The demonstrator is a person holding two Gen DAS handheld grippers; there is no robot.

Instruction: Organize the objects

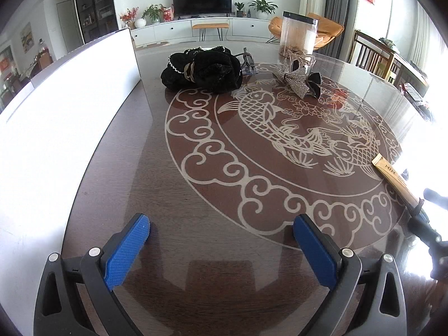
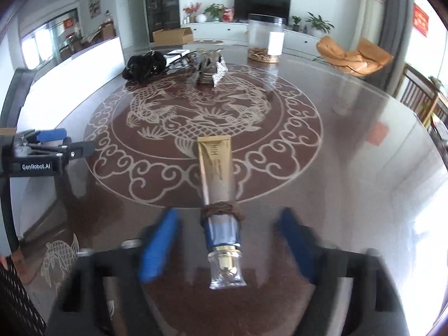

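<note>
- The step in hand appears to be picking up the gold cosmetic tube (image 2: pixel 214 165), which lies flat on the table (image 2: pixel 336 168) in the lower centre of the right wrist view, its clear cap (image 2: pixel 227 273) pointing toward the camera.
- To do it well, the right gripper (image 2: pixel 226 240) should probably come down level and close across the firm neck near the brown hair tie (image 2: pixel 221 210) wrapped round the tube, not on the soft gold body, which would likely squash or slip.
- A centred approach matters: the cap end sits between the fingers but nearer the left-hand pad (image 2: pixel 158 247), so a small sideways correction seems wise before closing.
- The right gripper stands wide apart, straddling the cap end; neither pad clearly touches the tube, though blur makes this hard to confirm.
- The left gripper (image 1: pixel 221 247) is likewise spread wide and holds nothing, hovering above bare table at the bottom of its view.
- In the upper part of the left wrist view sit the other items: a black scrunchie pile (image 1: pixel 201 70), a sparkly bow clip (image 1: pixel 296 82), and a clear jar (image 1: pixel 298 35).
</note>
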